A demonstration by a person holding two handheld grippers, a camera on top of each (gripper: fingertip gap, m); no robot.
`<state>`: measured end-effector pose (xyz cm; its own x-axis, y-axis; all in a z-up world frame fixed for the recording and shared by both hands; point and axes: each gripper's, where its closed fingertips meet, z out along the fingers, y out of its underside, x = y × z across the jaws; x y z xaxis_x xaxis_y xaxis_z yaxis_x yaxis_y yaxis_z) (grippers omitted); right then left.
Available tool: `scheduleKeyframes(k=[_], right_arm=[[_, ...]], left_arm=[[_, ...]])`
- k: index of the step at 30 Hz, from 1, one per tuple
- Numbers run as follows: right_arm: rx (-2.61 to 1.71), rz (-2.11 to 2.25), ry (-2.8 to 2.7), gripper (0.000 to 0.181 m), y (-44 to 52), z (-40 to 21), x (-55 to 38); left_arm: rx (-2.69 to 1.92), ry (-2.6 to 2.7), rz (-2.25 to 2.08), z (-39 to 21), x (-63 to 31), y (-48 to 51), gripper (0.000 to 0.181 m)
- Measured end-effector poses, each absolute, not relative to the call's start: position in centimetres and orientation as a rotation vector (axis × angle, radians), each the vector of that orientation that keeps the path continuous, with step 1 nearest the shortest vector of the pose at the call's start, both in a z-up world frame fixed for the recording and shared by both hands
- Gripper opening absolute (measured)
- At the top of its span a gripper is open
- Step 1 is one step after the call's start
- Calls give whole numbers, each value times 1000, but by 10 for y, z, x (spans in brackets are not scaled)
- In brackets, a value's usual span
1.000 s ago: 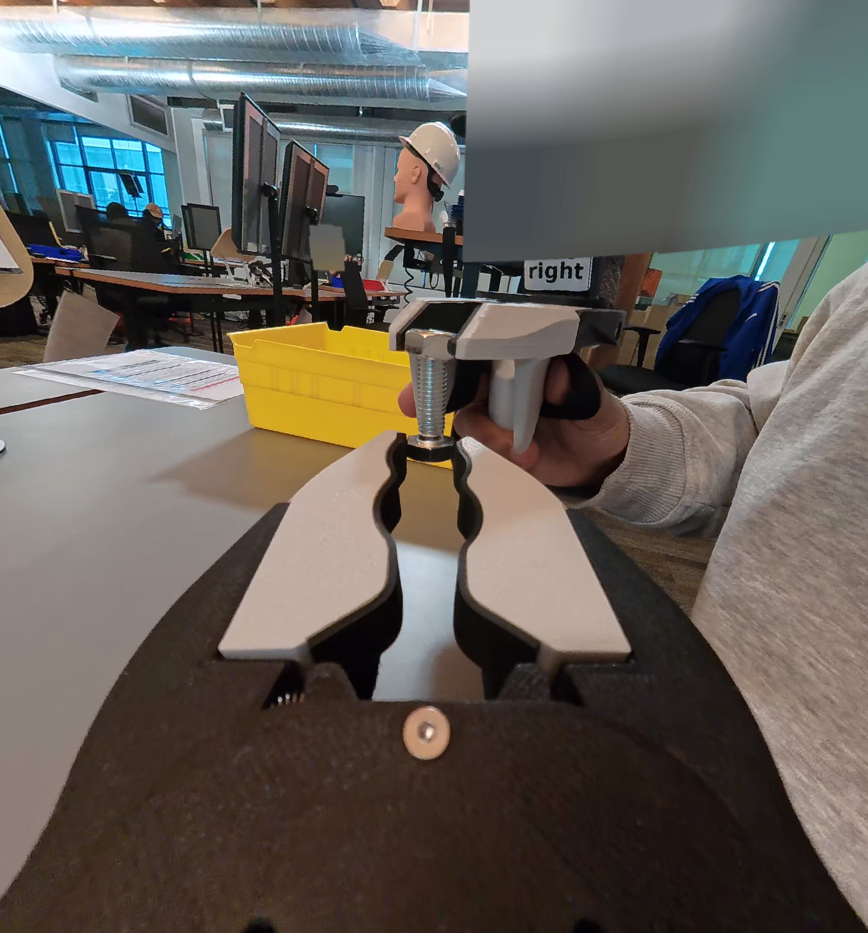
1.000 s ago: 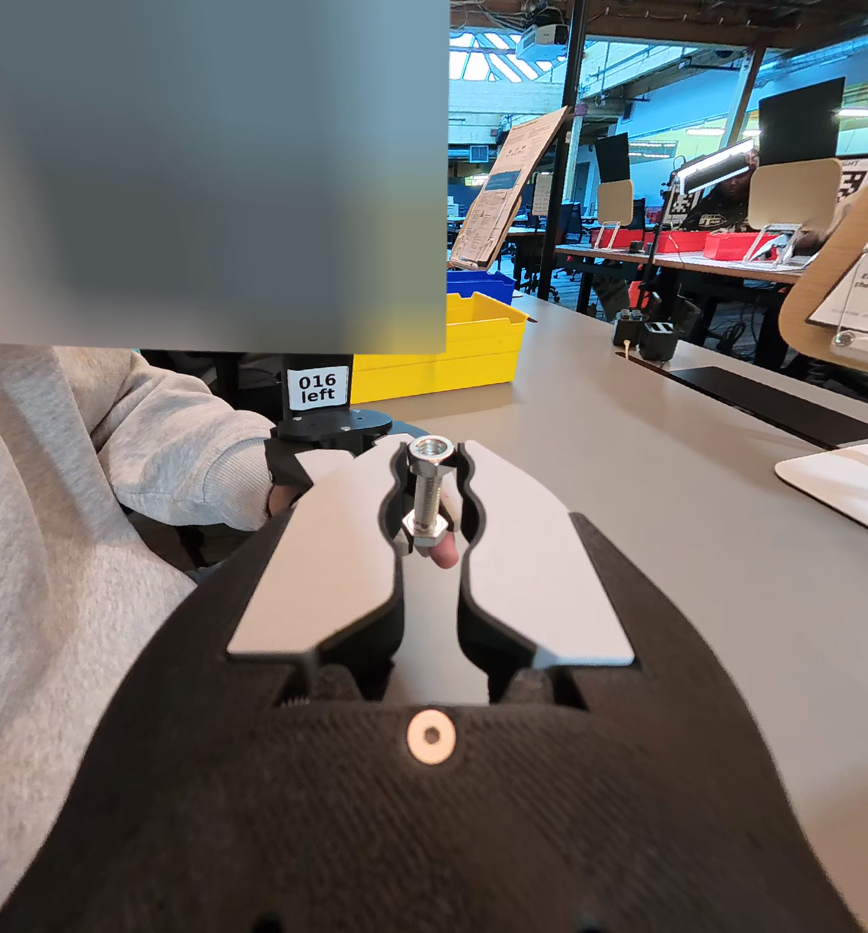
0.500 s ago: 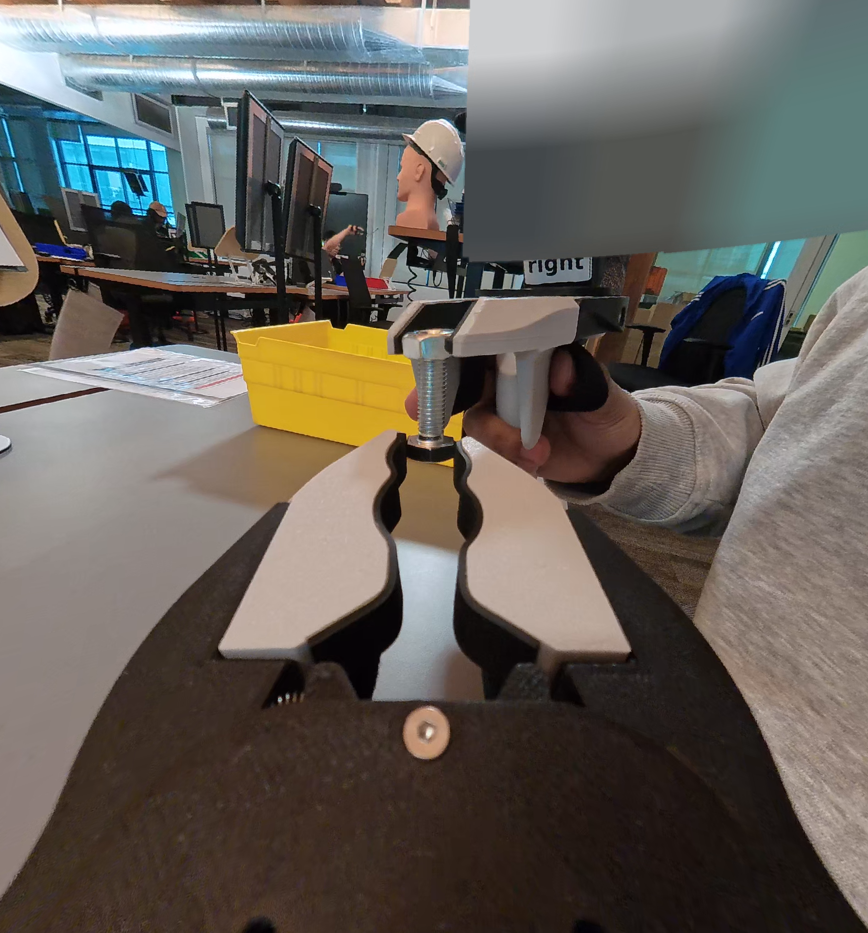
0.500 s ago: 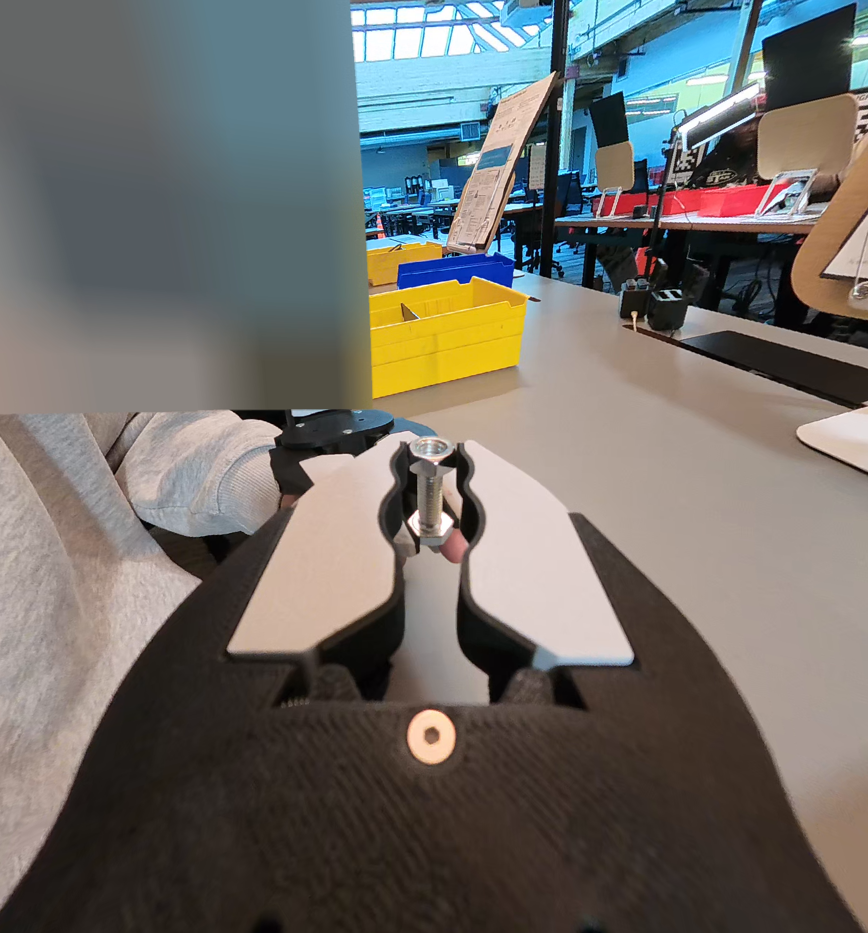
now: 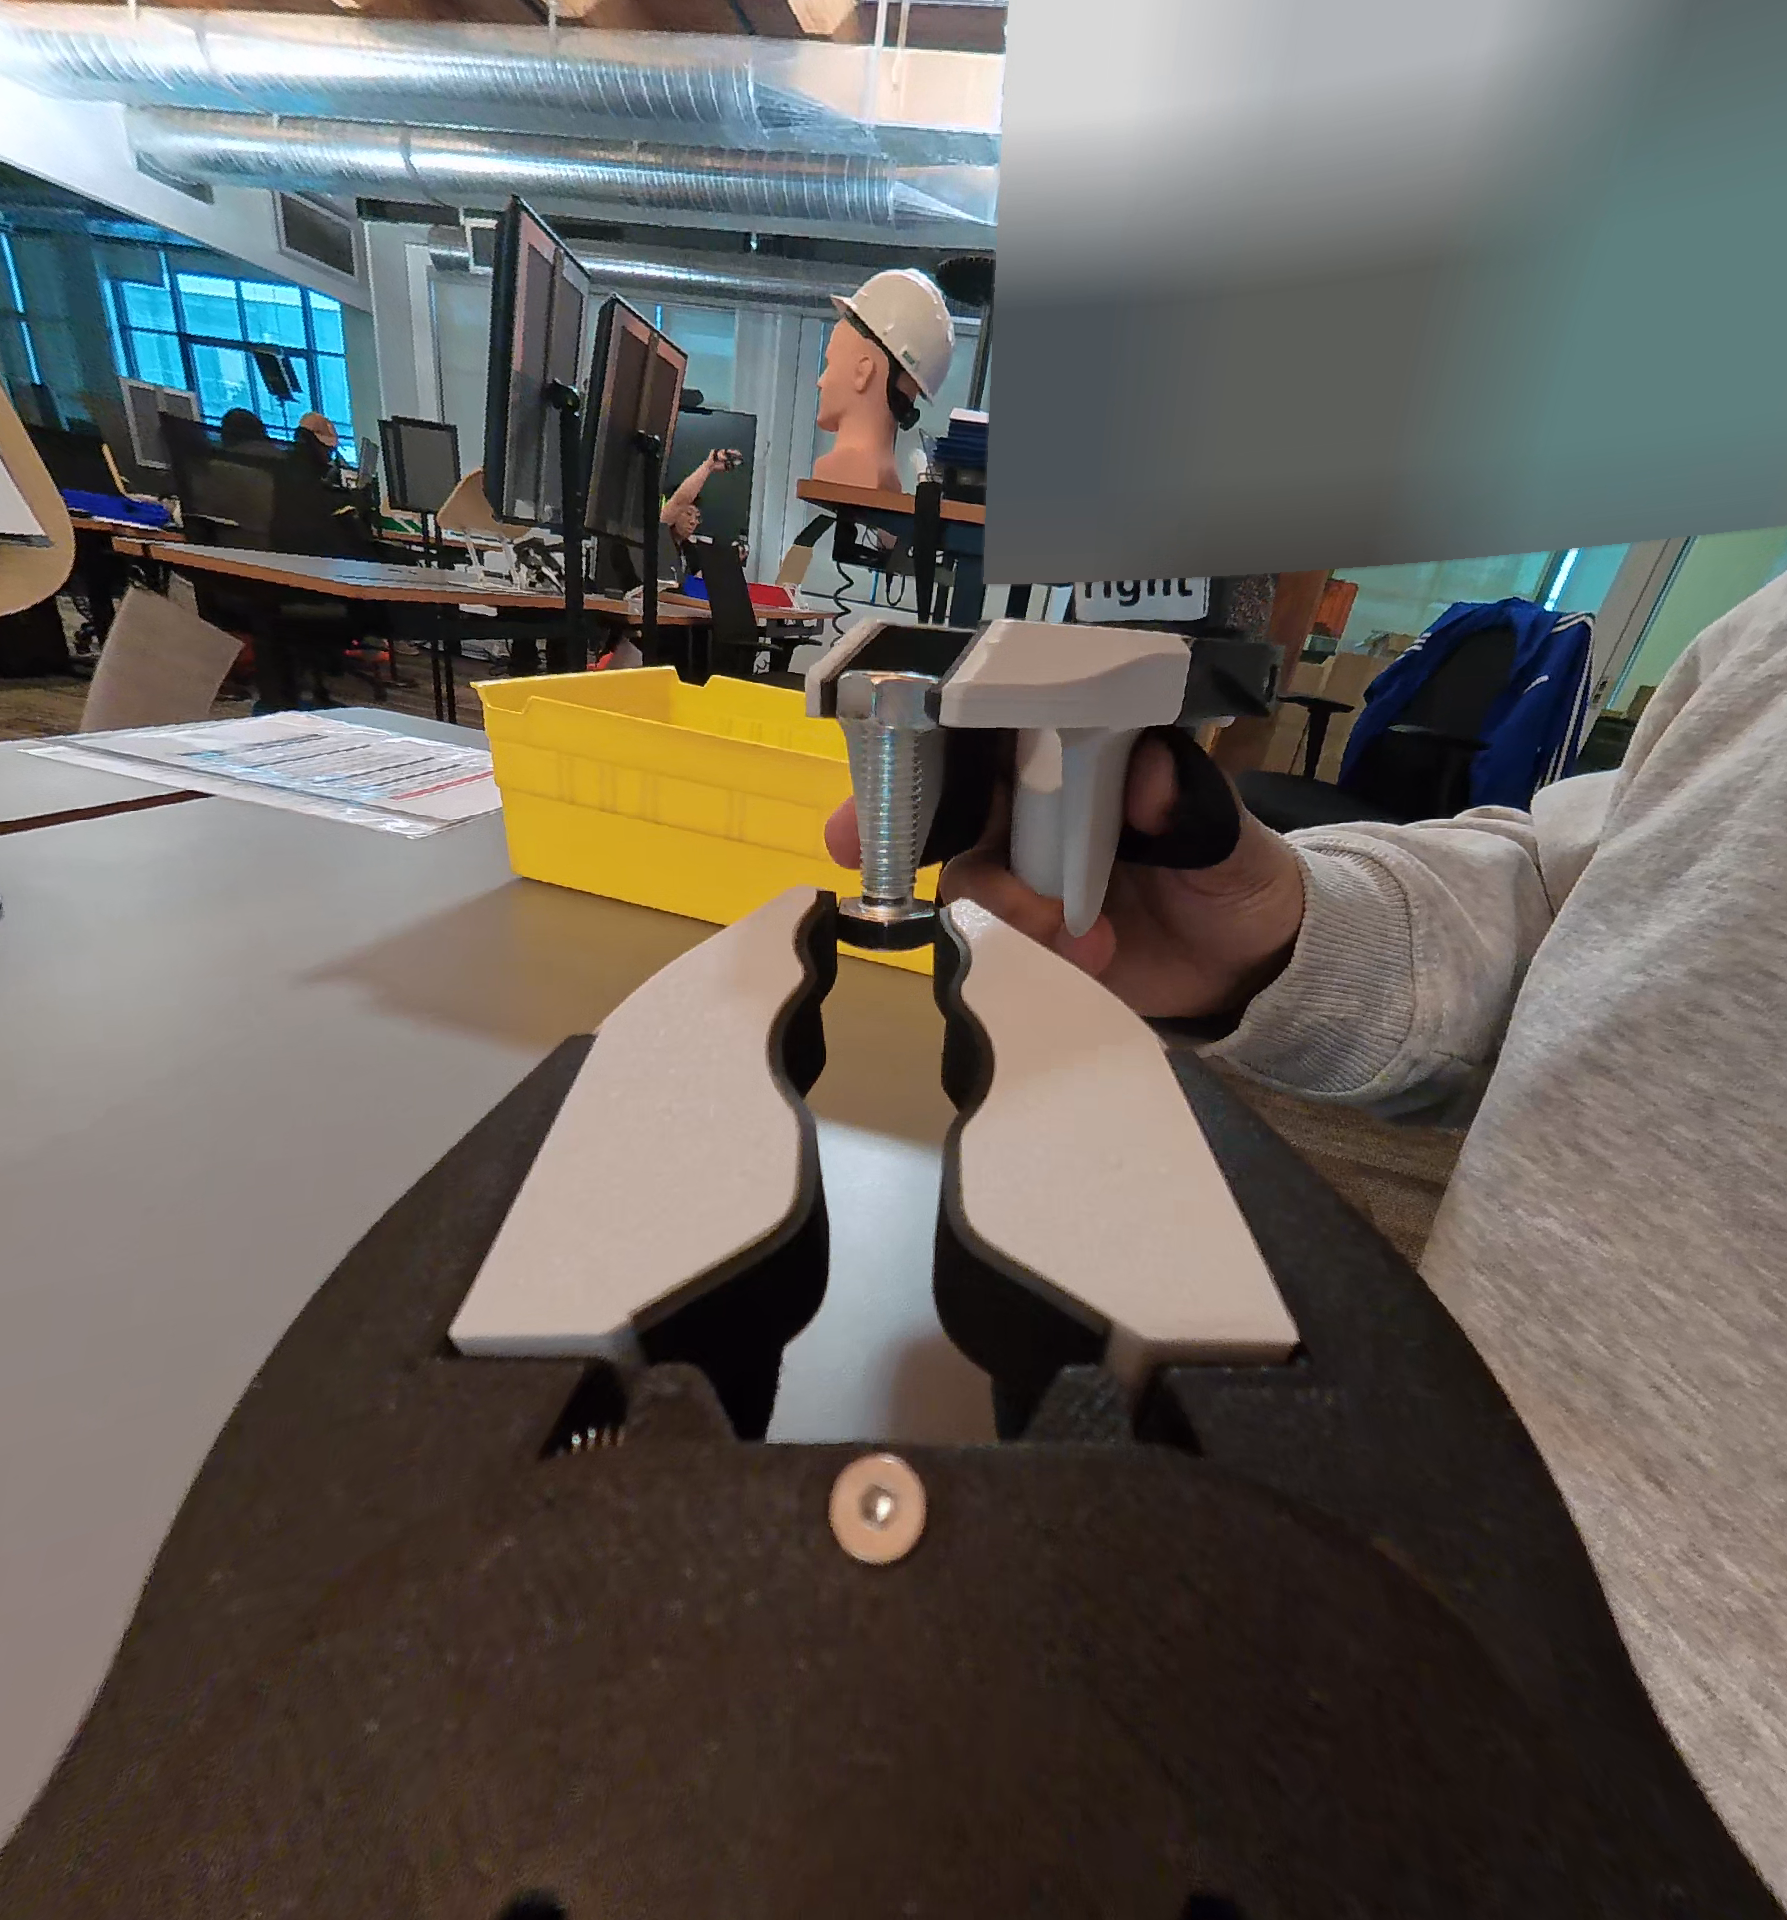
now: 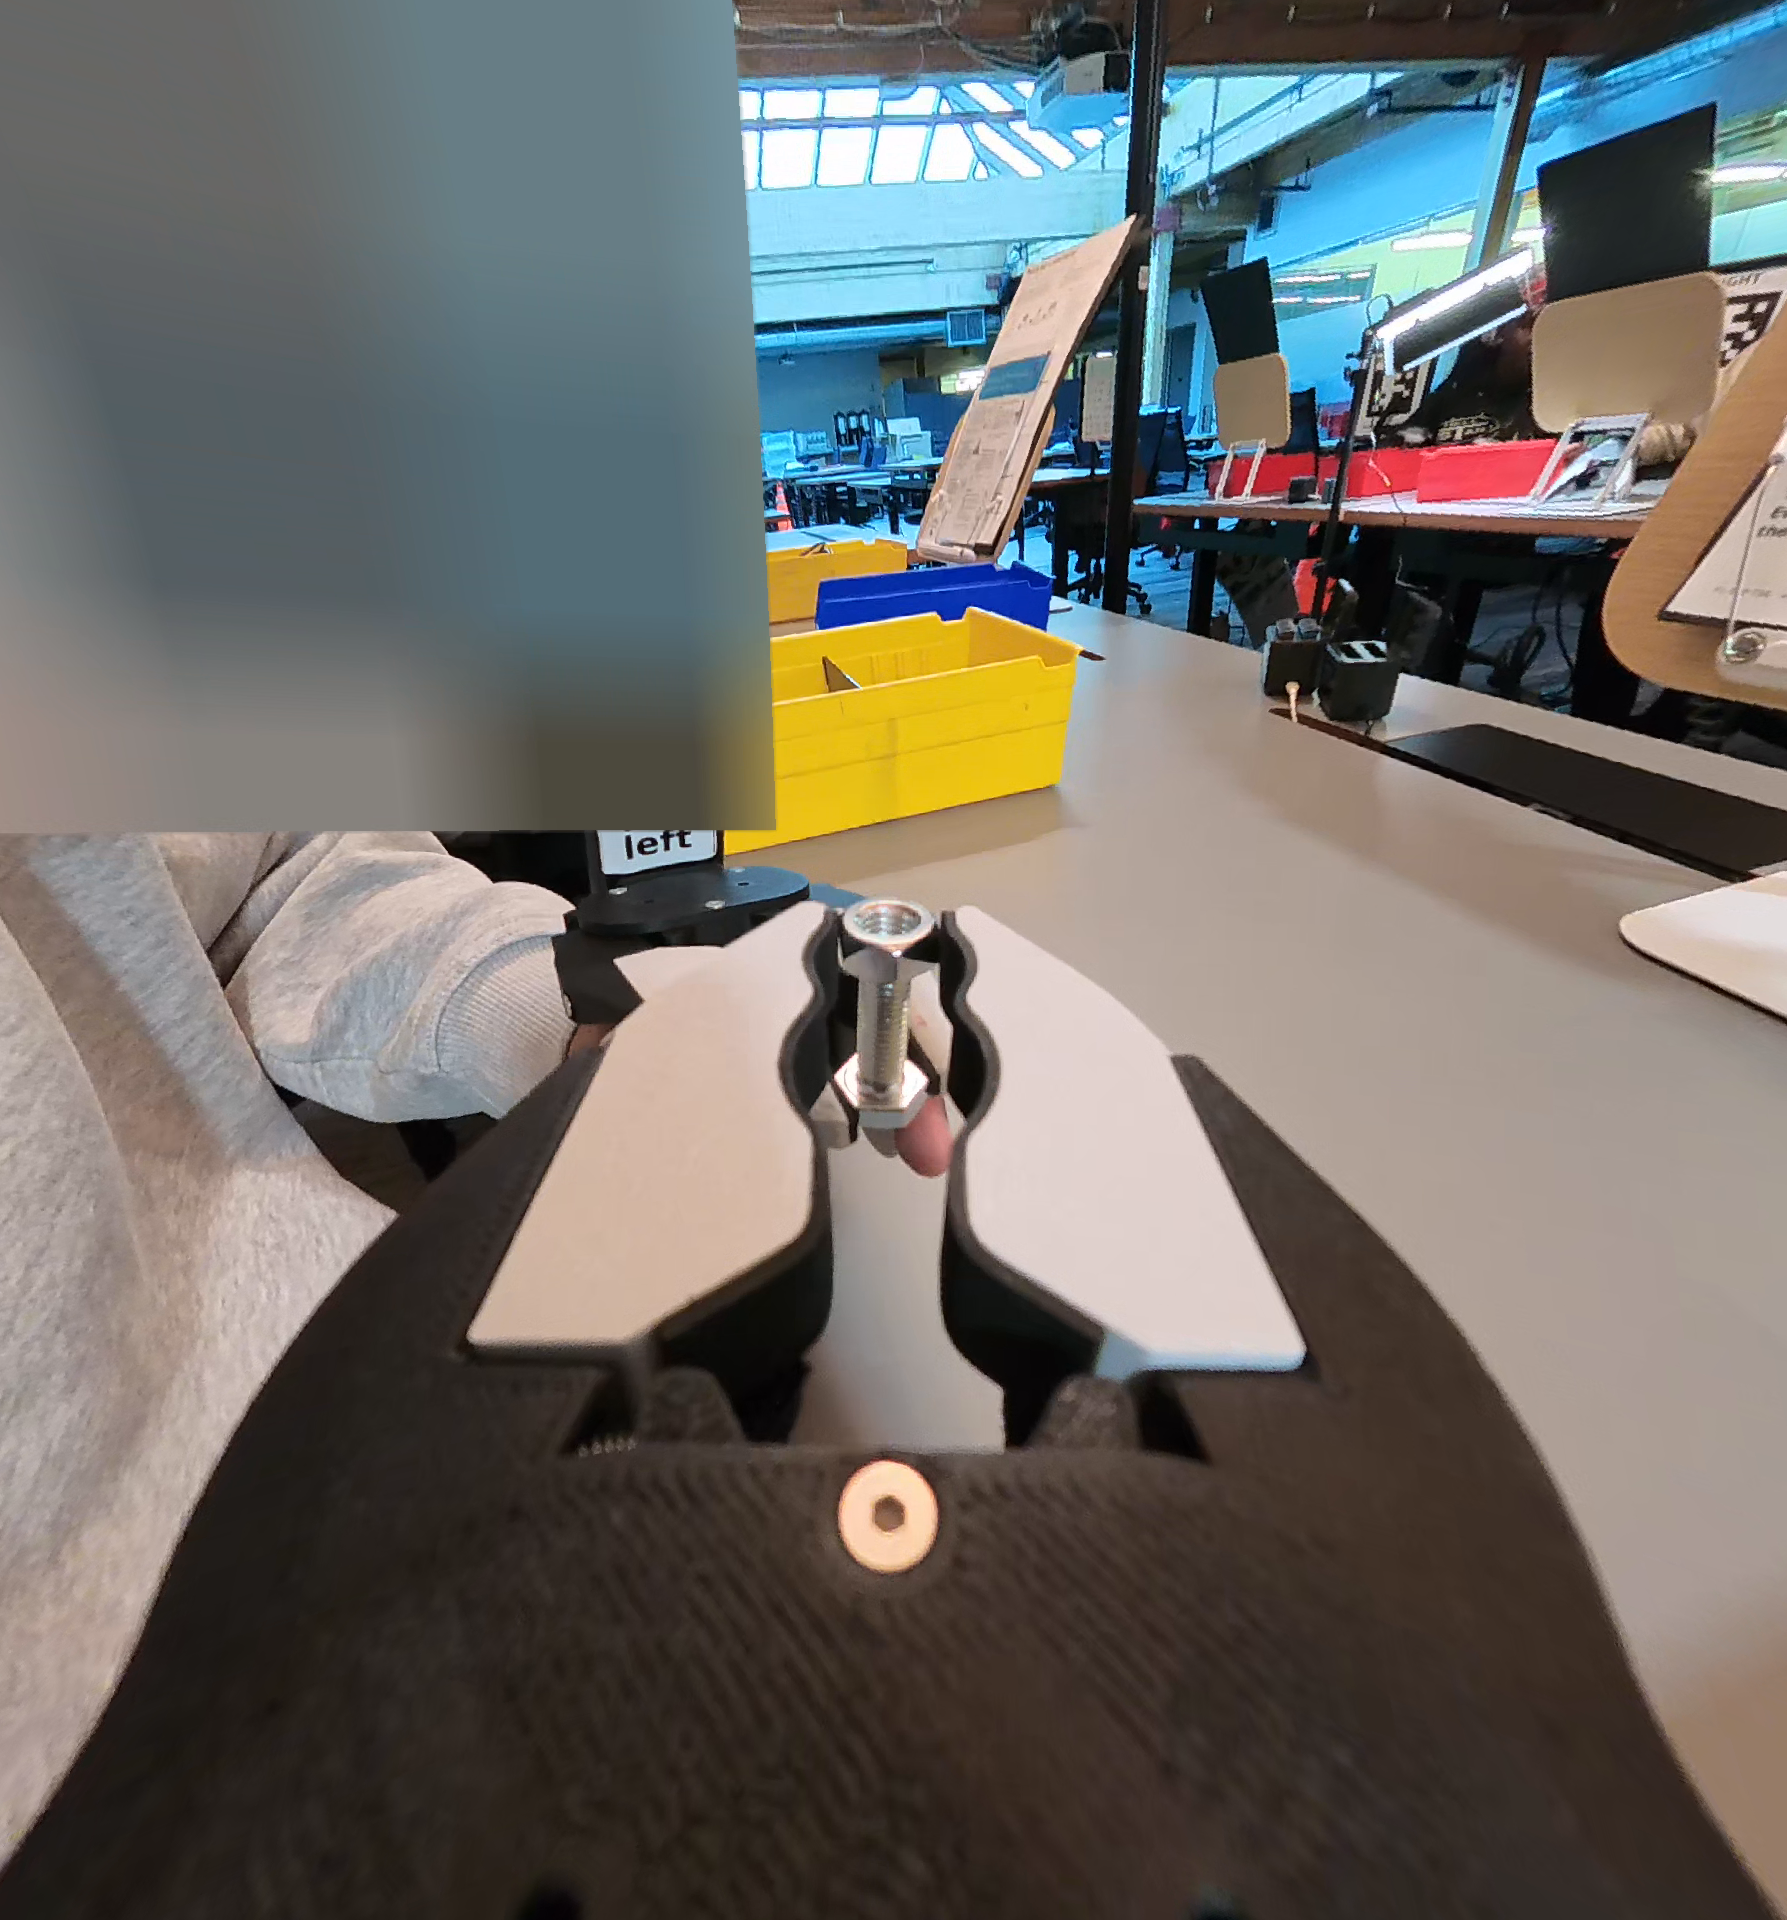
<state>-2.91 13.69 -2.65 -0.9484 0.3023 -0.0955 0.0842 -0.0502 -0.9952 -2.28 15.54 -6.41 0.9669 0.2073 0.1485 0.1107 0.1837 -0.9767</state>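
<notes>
With the left hand-held gripper [image 5: 878,920], pinching a hex nut [image 5: 878,928] at the very tips, low in the centre of the left wrist view. With the right hand-held gripper [image 6: 889,935], clamping the head of a silver bolt [image 5: 884,800], upright, thread pointing down into the nut. Both held in the air above the grey table [image 5: 193,1039], just in front of a yellow bin [image 5: 650,769] at mid-frame. Gripped from the right of the frame by a person's hand [image 5: 1180,914] in a grey sleeve.

Compared with a second ago: swung round in the right wrist view, with the bin now clear of the blurred patch and a blue bin [image 6: 930,597] showing behind it. Much the same length of bare thread between head and nut, as far as can be told. Same pinch on both pieces.
</notes>
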Motion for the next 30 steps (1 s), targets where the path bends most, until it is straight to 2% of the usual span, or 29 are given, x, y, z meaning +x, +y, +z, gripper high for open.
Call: scheduleKeyframes(k=[25,30], right_arm=[[-479,2125,-2098,18,136,-31,-32],[-485,2133,-2082,23,137,-31,-32]], left_arm=[[-1389,-286,79,-64,-25,154,19],[-1385,-296,78,-65,-27,153,19]])
